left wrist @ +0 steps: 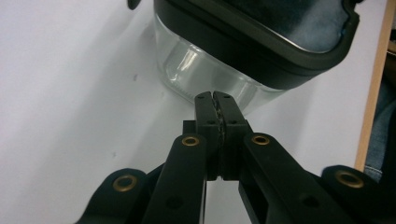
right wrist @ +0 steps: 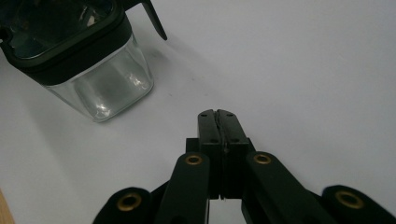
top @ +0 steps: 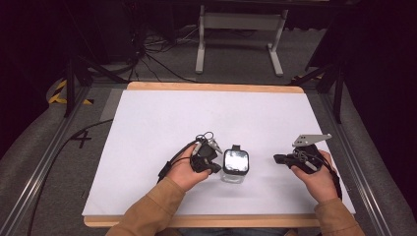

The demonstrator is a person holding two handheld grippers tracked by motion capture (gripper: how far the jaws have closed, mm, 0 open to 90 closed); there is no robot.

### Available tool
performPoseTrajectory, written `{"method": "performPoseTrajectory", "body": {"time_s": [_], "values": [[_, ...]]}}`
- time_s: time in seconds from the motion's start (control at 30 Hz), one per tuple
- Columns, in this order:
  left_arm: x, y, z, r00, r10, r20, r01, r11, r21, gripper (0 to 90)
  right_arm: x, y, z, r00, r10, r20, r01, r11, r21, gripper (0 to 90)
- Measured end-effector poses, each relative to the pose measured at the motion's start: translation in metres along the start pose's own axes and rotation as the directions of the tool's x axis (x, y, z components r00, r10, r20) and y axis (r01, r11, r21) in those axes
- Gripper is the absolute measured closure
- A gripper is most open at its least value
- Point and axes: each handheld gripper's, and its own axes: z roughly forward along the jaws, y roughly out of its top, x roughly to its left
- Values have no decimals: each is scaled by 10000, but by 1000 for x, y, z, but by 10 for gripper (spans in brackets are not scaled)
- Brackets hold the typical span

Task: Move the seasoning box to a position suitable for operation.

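Observation:
A square clear glass container (top: 235, 166) with a black-rimmed lid stands on the white table top (top: 196, 118), between my two hands. My left gripper (top: 215, 168) is shut, its tips right against the container's left side; in the left gripper view the closed jaws (left wrist: 213, 97) meet the glass wall of the container (left wrist: 205, 74) below the dark lid. My right gripper (top: 276, 158) is shut and empty, a short way to the container's right. In the right gripper view its closed jaws (right wrist: 216, 113) point over bare table, with the container (right wrist: 100, 79) off to the upper left.
The white sheet covers a wooden board (top: 216, 87) whose edge shows at the back and front. Metal rails (top: 54, 147) run along both sides. Cables and a white frame leg (top: 200, 44) lie on the floor beyond the table.

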Motion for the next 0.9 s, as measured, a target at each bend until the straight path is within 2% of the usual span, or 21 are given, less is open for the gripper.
{"method": "performPoseTrajectory", "body": {"time_s": [0.13, 0.27, 0.43, 0.5, 0.67, 0.77, 0.9], "values": [[-5, 2, 2, 9996, 271, 72, -272, 9996, 110, 890, 0, 1, 0, 10000, 27, -43, -27, 10000, 0, 900], [-5, 2, 2, 9997, 241, 87, -243, 9994, 234, 880, -1, 0, 0, 10000, 15, -68, -15, 10000, 7, 900], [-3, 1, -2, 9996, 166, 246, -168, 9998, 81, 834, -2, 1, -1, 9999, 18, -148, -18, 10000, 13, 900], [1, -2, -9, 9999, 90, 87, -89, 10000, -36, 817, -3, 2, -2, 9999, -30, -168, 30, 10000, -16, 900], [14, -11, -28, 9988, -479, -97, 474, 9980, -421, 787, -7, 8, -10, 9991, -168, -392, 169, 9999, 3, 900], [21, -15, -39, 9962, -668, -563, 639, 9966, -519, 772, -8, 13, -15, 9973, -510, -521, 517, 9986, 116, 900], [28, -19, -52, 9924, -913, -827, 851, 9934, -766, 761, -4, 28, -22, 9918, -1123, -606, 1153, 9922, 482, 900]]}}
